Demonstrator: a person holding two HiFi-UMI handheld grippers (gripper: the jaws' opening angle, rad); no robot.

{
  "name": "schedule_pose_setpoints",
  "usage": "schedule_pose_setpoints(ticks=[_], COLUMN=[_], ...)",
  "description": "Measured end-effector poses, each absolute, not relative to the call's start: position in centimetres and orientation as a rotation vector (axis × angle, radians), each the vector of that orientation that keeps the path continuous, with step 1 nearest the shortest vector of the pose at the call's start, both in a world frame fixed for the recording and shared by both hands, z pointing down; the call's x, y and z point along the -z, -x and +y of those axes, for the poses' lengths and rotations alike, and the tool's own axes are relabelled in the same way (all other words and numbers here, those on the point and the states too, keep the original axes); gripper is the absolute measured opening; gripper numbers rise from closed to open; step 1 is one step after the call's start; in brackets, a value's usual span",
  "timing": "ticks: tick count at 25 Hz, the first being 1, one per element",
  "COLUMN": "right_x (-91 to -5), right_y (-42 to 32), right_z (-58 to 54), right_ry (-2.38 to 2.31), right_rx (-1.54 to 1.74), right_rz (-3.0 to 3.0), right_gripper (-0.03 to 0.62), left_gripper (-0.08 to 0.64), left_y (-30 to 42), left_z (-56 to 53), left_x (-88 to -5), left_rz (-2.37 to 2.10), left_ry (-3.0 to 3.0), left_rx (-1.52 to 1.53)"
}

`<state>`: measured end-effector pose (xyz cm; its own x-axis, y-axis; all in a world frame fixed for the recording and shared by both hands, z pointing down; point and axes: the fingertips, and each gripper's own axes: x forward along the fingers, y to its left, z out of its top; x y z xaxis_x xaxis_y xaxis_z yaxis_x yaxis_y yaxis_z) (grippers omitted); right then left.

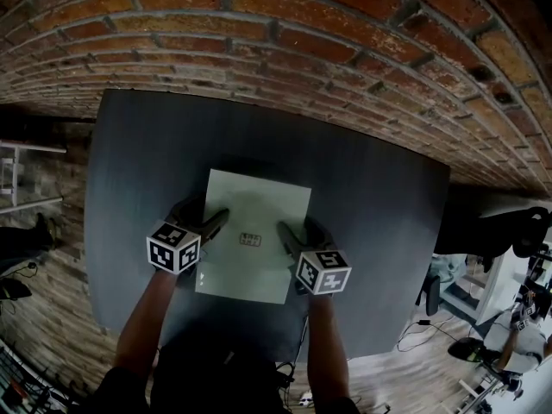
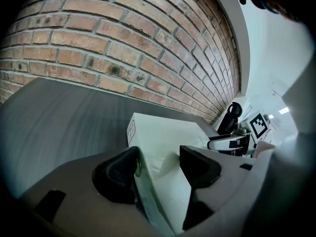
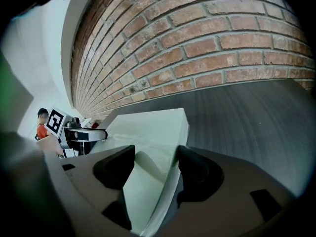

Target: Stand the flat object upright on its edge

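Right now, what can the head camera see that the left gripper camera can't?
Only the head view shows the whole pale box lying on the dark table, with the left gripper and the right gripper at its near sides, plus the person's forearms. Only the left gripper view shows that gripper's jaws closed on the box's edge, and a small label on the box's side wall. Both views show the box, the table, the brick wall and the right gripper.
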<state>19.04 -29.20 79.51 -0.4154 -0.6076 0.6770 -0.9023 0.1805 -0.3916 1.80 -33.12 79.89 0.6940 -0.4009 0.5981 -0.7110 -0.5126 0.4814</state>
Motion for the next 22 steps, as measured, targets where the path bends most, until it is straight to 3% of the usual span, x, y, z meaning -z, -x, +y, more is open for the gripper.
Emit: schedule_pose_setpoints(ticks=[22], right_x=[-76.3], right_y=[-18.6], right_z=[-27.2], right_ry=[-1.448], right_rx=[-1.036], right_rz=[-2.114], right_gripper=[0.279], left_gripper=[0.282], left_y=[-1.0], left_z=[-31.0], left_x=[-76.4], left_rz=[-0.872], left_ry=[-2.201], left_rx=[-0.53])
